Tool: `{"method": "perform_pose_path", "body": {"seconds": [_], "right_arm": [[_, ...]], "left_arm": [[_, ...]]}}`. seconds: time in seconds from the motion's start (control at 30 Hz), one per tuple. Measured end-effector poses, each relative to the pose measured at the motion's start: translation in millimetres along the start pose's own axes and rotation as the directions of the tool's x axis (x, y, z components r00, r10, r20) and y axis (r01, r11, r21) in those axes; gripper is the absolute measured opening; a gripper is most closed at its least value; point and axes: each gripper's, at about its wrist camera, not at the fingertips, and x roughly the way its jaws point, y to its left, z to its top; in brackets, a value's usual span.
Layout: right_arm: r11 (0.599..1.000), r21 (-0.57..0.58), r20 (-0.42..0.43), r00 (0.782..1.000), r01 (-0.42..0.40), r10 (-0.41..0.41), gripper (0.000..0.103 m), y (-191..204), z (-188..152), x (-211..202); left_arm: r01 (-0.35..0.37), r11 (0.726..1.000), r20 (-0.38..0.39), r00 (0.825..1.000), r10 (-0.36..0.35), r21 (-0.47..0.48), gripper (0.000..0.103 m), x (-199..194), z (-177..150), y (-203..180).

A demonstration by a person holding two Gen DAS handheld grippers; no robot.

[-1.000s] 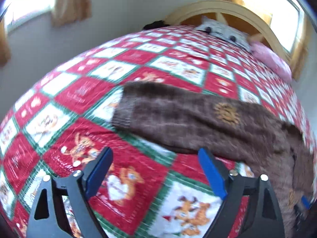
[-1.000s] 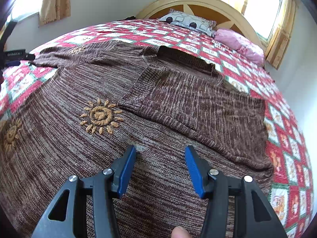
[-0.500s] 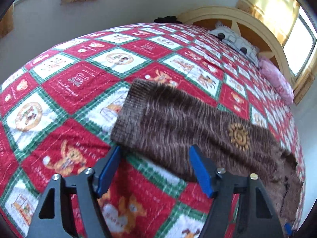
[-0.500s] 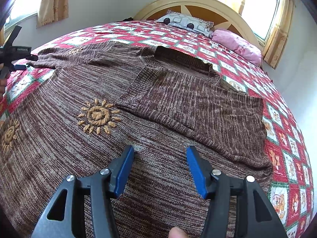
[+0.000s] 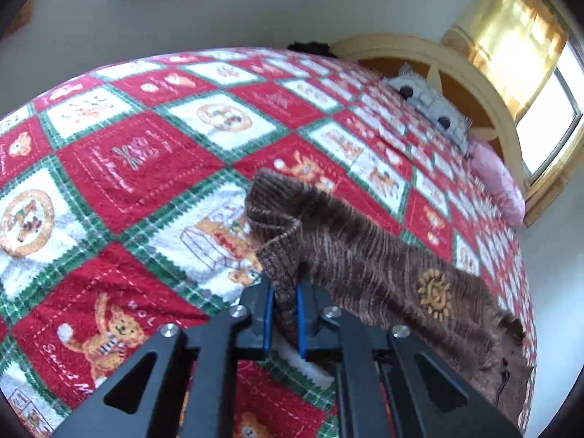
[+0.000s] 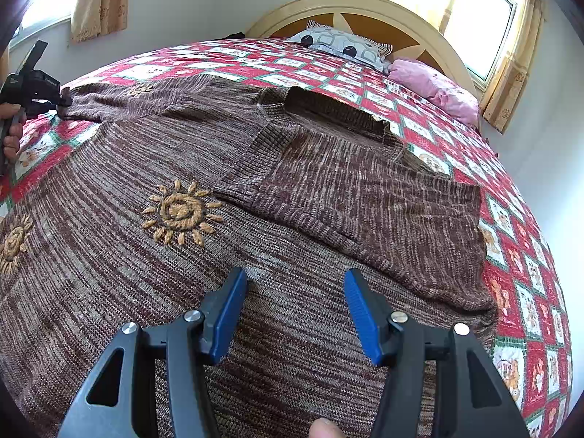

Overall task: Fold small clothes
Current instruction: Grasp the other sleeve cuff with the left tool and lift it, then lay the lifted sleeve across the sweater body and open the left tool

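Left gripper (image 5: 284,314) has just closed: half a second back its fingers stood wide just short of the sleeve cuff; now they pinch the ribbed cuff (image 5: 281,241) of the brown knit sweater (image 6: 255,219), the cuff edge bunched and lifted off the quilt ahead of the fingertips. So the grasp is made, and the likely next step is carrying the left sleeve (image 5: 383,266) across onto the body, my read only.

Right gripper (image 6: 295,306) barely shifted over the same interval: fingers wide, holding nothing, hovering over the lower body of the sweater; contact with the knit can't be told. Beyond its fingers the other sleeve (image 6: 365,197) already lies folded over the chest, cuff end toward the left of the fingers. The neckline opening sits farther ahead. An embroidered sun (image 6: 180,211) lies ahead-left of the right fingers, and another shows on the left sleeve in the left view.

The sweater lies spread flat on a bed, on a red, white and green patchwork quilt (image 5: 138,168) with bear prints. At the far end are a cream arched headboard (image 6: 365,7), a patterned pillow (image 6: 339,43) and a pink pillow (image 6: 434,87). Bright window (image 6: 481,18) with yellow curtains behind, plain pale walls.
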Motion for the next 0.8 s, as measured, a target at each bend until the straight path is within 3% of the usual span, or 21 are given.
{"method": "perform_pose_path", "body": {"seconds": [0.1, 0.37, 0.6, 0.8], "right_arm": [[1.0, 0.001, 0.001, 1.0, -0.001, 0.001, 0.057, 0, 0, 0], [1.0, 0.009, 0.002, 1.0, -0.005, 0.005, 0.057, -1, 0, 0], [1.0, 0.02, 0.009, 1.0, -0.008, 0.008, 0.057, -3, 0, -1], [0.999, 0.04, 0.016, 1.0, -0.016, 0.015, 0.057, -8, -1, -1]], "left_arm": [[0.005, 0.998, 0.03, 1.0, -0.007, 0.06, 0.01, -9, -1, -13], [0.119, 0.976, 0.044, 0.991, -0.129, 0.182, 0.01, -35, -1, -75], [0.23, 0.928, 0.014, 0.97, -0.244, 0.293, 0.01, -55, -17, -149], [0.326, 0.882, -0.03, 0.941, -0.336, 0.34, 0.01, -64, -38, -207]]}}
